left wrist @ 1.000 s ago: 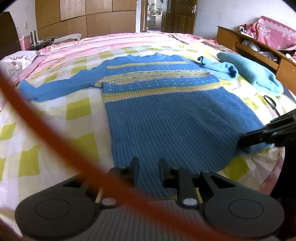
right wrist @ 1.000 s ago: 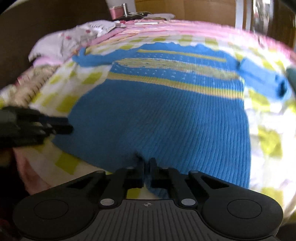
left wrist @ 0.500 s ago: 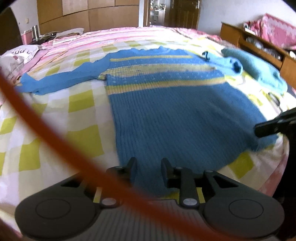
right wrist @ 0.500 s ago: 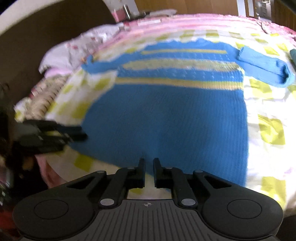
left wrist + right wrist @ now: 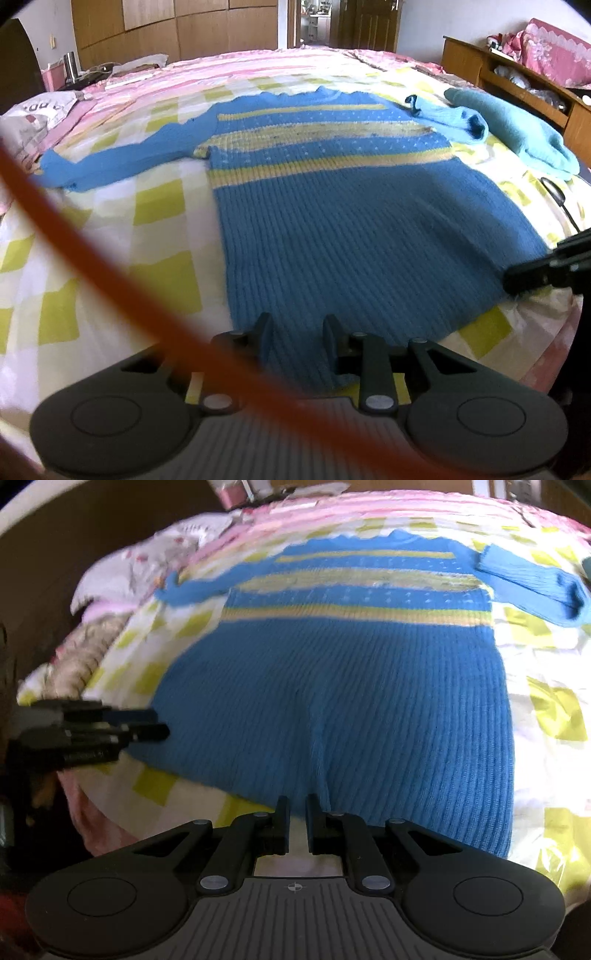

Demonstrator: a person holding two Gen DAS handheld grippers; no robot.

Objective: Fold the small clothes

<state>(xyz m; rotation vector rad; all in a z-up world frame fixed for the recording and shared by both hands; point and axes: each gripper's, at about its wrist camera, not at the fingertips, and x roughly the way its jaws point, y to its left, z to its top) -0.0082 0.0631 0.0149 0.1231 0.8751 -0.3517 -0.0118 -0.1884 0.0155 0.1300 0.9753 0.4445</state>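
Sweater: I see the blue sweater with yellow chest bands lying flat, front up, on the checked bedspread of the bed, its hem at the near edge of the bed where I stand.
Long axis: it runs straight away from both cameras, hem nearest, neckline farthest; the sleeves go sideways across that line.
Left sleeve of the scene: in the left wrist view one sleeve stretches out full length to the left.
Other sleeve: the opposite sleeve is bent, its cuff lying just beside the chest bands.
Left hand-held gripper: my left hand-held gripper sits at the hem's left corner; its jaws are opening and stand well apart, with knit cloth between them but, as far as I can judge, not pressed.
Right hand-held gripper: my right hand-held gripper is at the hem further right, jaws parted by a narrow slot; the hem edge is just beyond the tips and I see nothing pinched.
Nearer hand: both are on the hem, one toward each corner, so neither leads.
What the move turns on: I judge a fold must carry the hem away from me along that axis, toward the neckline.
Nearby: a teal garment lies apart on the right.
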